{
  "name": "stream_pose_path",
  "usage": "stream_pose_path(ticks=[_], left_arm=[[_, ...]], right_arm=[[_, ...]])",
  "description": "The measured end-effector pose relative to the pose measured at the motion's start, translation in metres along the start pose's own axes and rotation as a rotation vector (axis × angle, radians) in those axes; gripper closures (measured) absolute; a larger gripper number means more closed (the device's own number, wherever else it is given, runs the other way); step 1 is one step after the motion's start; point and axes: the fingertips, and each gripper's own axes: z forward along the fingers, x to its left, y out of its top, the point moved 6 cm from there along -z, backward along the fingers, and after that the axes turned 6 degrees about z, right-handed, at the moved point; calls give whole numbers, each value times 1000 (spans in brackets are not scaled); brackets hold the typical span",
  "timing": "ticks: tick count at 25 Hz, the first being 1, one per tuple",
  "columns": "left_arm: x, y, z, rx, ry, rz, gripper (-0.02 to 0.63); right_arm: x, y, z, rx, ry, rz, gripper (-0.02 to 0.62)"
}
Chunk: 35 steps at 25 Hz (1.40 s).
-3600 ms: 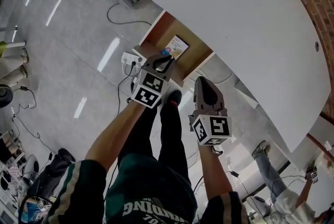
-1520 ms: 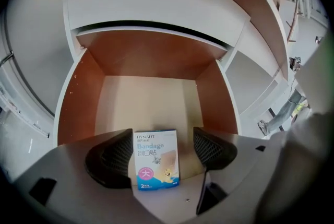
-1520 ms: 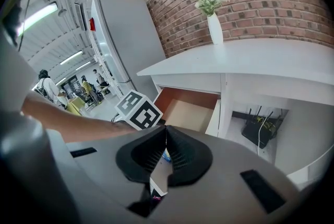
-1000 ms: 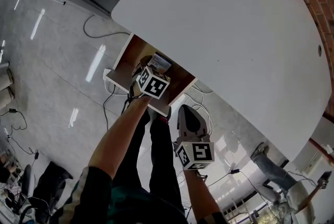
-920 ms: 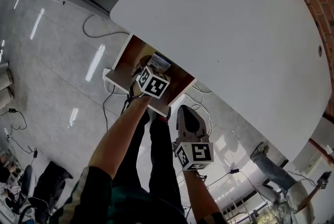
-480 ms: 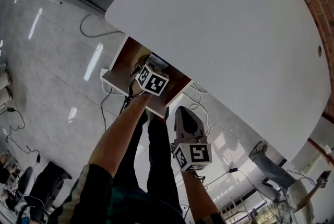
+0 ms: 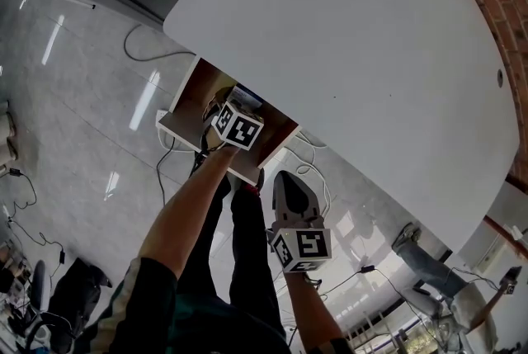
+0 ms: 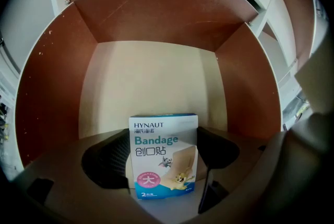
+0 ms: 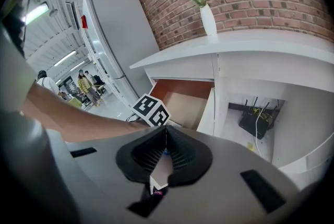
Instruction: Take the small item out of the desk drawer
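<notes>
The small item is a white and blue bandage box. It stands upright between the two dark jaws of my left gripper, which press on its left and right sides. That gripper sits inside the open wooden drawer under the white desk. From the head view, my left gripper is low in the drawer, its marker cube hiding most of the box. My right gripper hangs outside, below the drawer's front. Its jaws are shut with nothing between them.
The white desk top overhangs the drawer's back. A vase with a plant stands on it by a brick wall. A router and cables lie under the desk. A cable runs over the floor. A grey fridge stands at the left.
3.6 s ago my left gripper stood at the drawer's front, with the box lying flat inside. Now it is down in the drawer around the box. Little has moved over the last second.
</notes>
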Motion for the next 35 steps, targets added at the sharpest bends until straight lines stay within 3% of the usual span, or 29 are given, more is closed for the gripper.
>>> stream_pose_path(ticks=[18, 31, 35], left_arm=[[-13, 14, -59, -108, -14, 12, 207], [-20, 18, -141, -167, 10, -6, 207], [-26, 19, -171, -181, 20, 21, 207]], right_arm=[[17, 22, -13, -33, 40, -25, 571], [40, 46, -46, -55, 71, -32, 571], [46, 55, -59, -60, 76, -47, 571]])
